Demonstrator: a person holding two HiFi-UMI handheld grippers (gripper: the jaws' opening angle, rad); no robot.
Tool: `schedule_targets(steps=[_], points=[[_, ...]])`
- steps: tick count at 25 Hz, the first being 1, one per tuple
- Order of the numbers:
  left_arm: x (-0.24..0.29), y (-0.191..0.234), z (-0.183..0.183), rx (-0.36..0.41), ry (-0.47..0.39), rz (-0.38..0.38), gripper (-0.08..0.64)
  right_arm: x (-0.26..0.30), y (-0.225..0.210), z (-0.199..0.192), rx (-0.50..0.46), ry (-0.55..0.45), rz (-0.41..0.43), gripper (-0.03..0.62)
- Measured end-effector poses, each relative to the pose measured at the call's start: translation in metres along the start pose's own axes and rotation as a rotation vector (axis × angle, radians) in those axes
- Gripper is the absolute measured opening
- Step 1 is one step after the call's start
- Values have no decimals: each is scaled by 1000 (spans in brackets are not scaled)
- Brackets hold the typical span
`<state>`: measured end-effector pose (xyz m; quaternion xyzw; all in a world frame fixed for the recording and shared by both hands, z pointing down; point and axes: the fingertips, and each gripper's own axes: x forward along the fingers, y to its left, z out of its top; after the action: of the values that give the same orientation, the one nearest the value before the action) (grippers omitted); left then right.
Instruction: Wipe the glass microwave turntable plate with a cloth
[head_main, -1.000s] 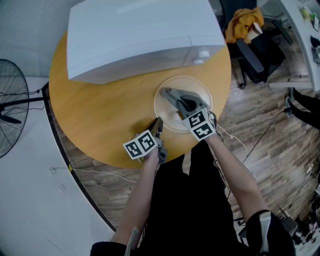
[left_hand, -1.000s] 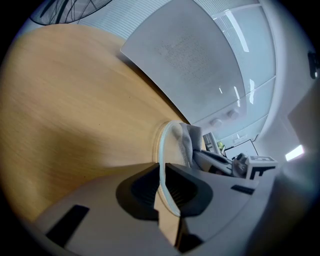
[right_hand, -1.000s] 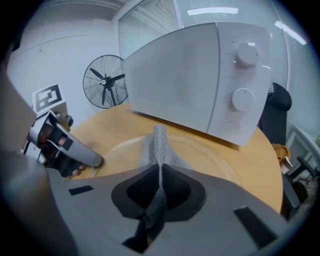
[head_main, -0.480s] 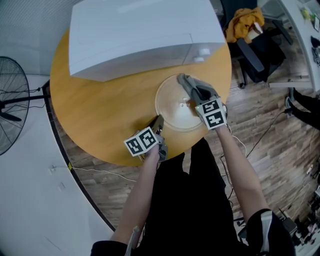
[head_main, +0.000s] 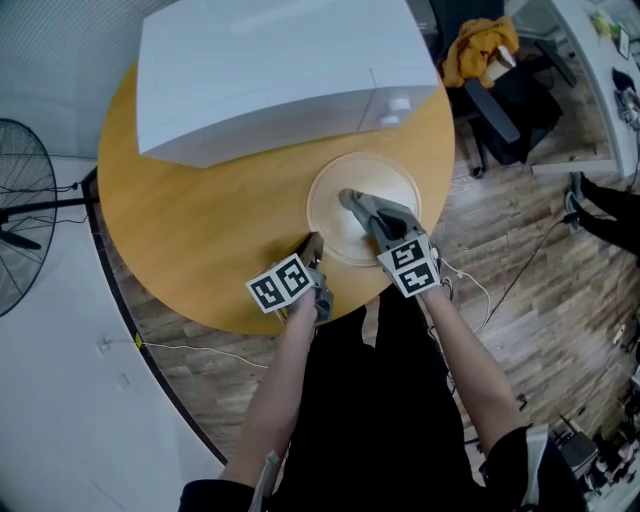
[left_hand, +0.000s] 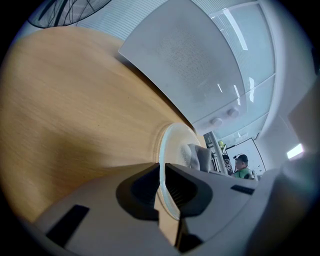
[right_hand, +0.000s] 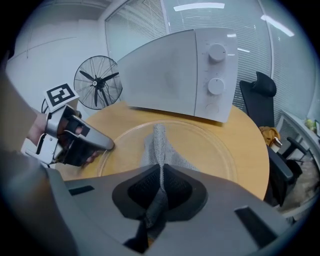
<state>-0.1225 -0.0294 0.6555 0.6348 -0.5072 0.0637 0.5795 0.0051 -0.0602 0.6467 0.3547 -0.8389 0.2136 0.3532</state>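
Note:
The round glass turntable plate (head_main: 402, 178) lies flat on the wooden table in front of the microwave. My left gripper (head_main: 314, 246) is shut on the plate's near-left rim; the rim (left_hand: 167, 150) runs between its jaws (left_hand: 161, 187). A grey cloth (head_main: 362, 207) rests on the middle of the plate, and my right gripper (head_main: 382, 226) is shut on it. In the right gripper view the cloth (right_hand: 159, 145) stands pinched in a fold between the jaws (right_hand: 161, 192) and spreads onto the plate (right_hand: 220, 147). The left gripper (right_hand: 106, 145) shows there at the plate's left edge.
A white microwave (head_main: 270, 70) fills the far half of the round table (head_main: 190, 220). The table's near edge runs just behind both grippers. A standing fan (head_main: 20, 215) is on the floor at the left, and a chair with a yellow garment (head_main: 485, 45) at the far right.
My right gripper swept the cloth from the plate's middle out to its far right side, then back toward the middle. The left gripper kept its hold on the rim.

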Motion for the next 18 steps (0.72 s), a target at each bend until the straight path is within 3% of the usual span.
schedule_targets(steps=[14,18], points=[[1,1,-1,16,-11,18,31,-11,76,-37,-84,83,115,23],[0,1,-1,23,-13,25,31,-16,79,-43,-1,110,134,26]])
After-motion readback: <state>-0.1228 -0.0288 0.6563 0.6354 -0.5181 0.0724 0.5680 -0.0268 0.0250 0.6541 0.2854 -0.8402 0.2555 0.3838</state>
